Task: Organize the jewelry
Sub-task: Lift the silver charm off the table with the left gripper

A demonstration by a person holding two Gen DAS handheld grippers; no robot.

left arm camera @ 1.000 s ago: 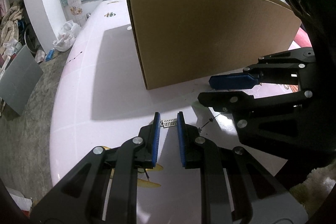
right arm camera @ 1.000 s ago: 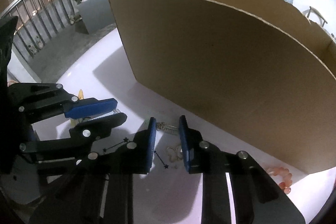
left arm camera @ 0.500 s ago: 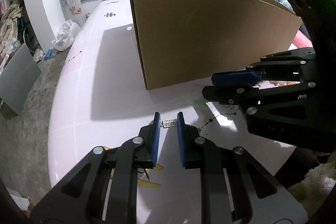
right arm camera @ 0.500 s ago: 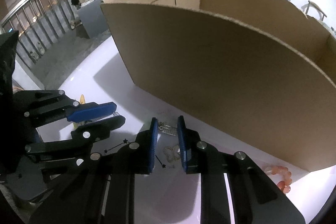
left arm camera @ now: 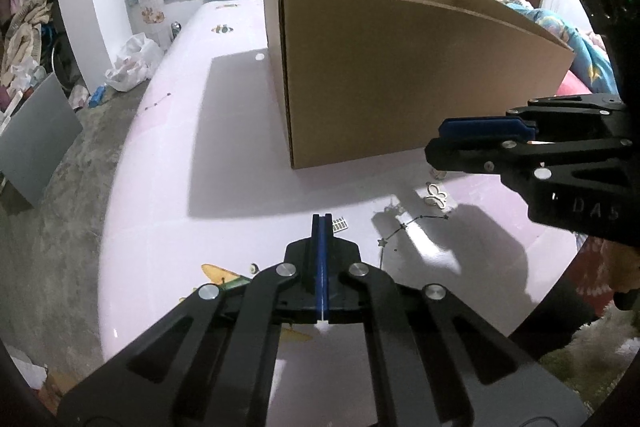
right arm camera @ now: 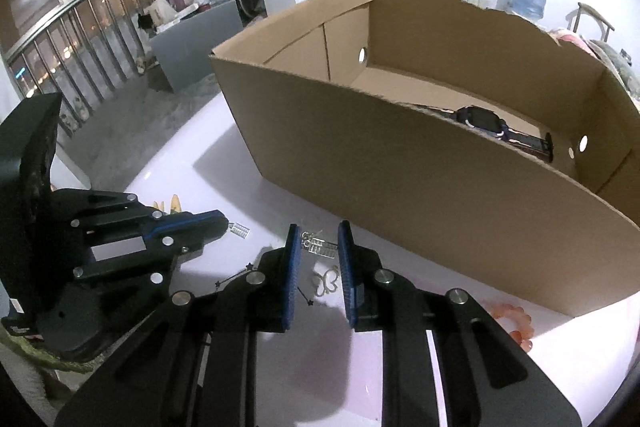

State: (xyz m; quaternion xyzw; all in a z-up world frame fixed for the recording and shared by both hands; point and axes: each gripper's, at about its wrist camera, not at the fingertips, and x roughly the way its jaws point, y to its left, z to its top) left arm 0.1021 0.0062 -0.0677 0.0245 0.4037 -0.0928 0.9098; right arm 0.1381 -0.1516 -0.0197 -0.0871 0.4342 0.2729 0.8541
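My left gripper (left arm camera: 322, 217) is shut, low over the pink table (left arm camera: 180, 187). A small silver bar charm (left arm camera: 340, 225) (right arm camera: 239, 228) lies right against its tips; I cannot tell whether any of it is pinched. My right gripper (right arm camera: 319, 233) (left arm camera: 434, 139) hovers open by a narrow gap, nothing pressed. Below it on the table lie a silver earring (right arm camera: 320, 247), a butterfly charm (right arm camera: 328, 281) (left arm camera: 437, 195) and a dark star chain (left arm camera: 404, 227). Behind them stands an open cardboard box (left arm camera: 400, 67) (right arm camera: 400, 167) with a watch (right arm camera: 484, 121) inside.
A pink bead bracelet (right arm camera: 516, 323) lies by the box's near right corner. Yellow printed shapes (left arm camera: 220, 273) mark the tabletop near my left gripper. The table's rounded edge drops to a concrete floor at the left, where a grey board (left arm camera: 36, 143) leans.
My left gripper's jaws have shut; the silver charm that lay between them now sits just right of the tips. The right gripper has lifted and drawn back right, uncovering the butterfly charm.
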